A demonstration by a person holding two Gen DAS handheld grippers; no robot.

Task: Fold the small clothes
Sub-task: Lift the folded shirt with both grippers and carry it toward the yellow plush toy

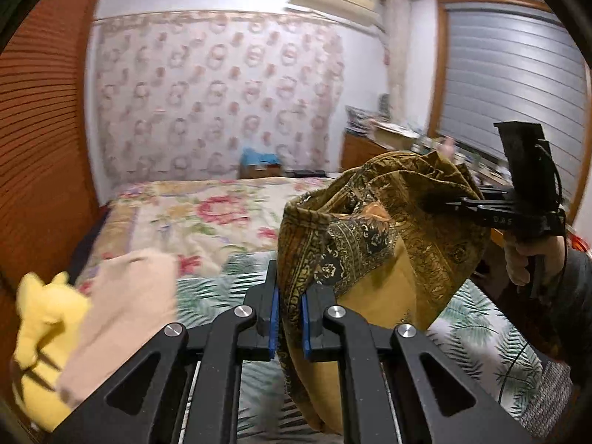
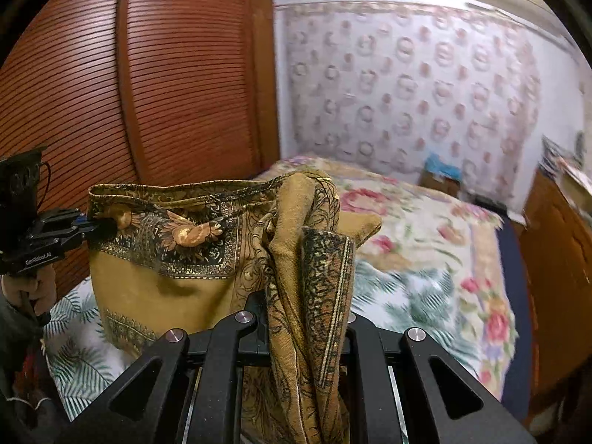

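Both grippers clamp ochre patterned cloth (image 2: 155, 255) above bed (image 1: 207, 214): left gripper (image 1: 288, 314) and right gripper (image 2: 307, 318) pinch separate edges, likely stretching it open for folding

A mustard-gold cloth with black ornate paisley borders (image 1: 388, 222), a floral cream, pink and green bedspread (image 1: 207, 214), a reddish-brown slatted wardrobe (image 2: 148, 92), and possibly rose-patterned wallpaper (image 2: 407, 81).
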